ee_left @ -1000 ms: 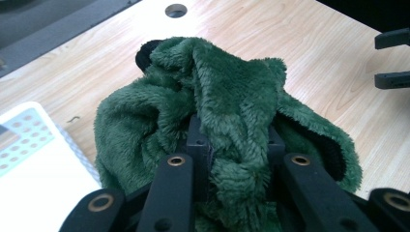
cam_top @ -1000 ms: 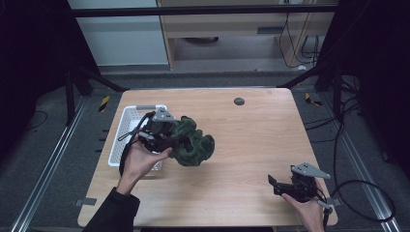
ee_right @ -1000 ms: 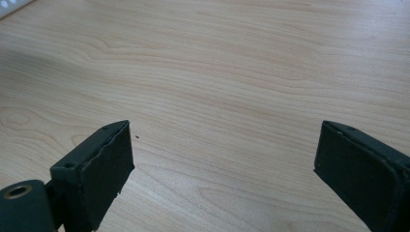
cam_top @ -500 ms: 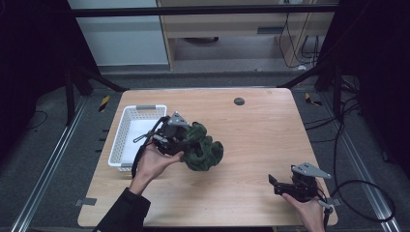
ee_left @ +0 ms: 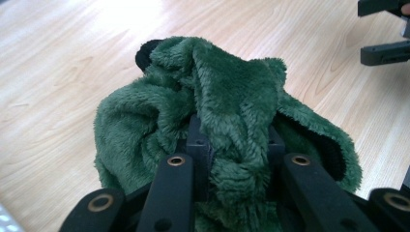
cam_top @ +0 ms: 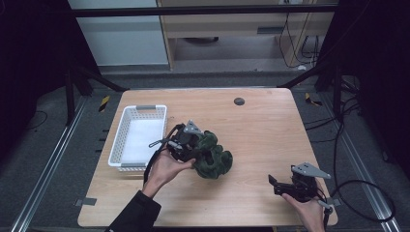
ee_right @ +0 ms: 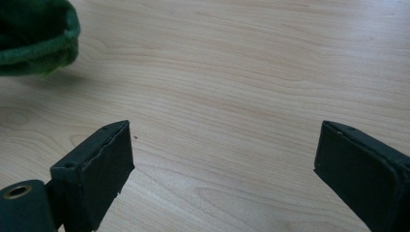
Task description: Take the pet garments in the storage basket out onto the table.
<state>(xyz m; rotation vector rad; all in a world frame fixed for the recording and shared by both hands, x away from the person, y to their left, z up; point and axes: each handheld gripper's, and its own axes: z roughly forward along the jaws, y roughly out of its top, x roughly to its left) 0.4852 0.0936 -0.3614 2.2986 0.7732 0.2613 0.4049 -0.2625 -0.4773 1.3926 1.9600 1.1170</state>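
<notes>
Soft, light, floppy green fleece cloth [ee_left: 227,111] bunched between the clenched jaws of the left gripper [cam_top: 189,145], sagging ahead of it over the table [cam_top: 270,125]; best pinched at a thick fold; right gripper [ee_right: 222,159] gaping, holding nothing, cloth well off.

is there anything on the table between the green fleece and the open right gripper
Nothing visible does. The green fleece is clamped in the left gripper, and bare wooden table runs from it to the right gripper, whose jaws are open.
</notes>
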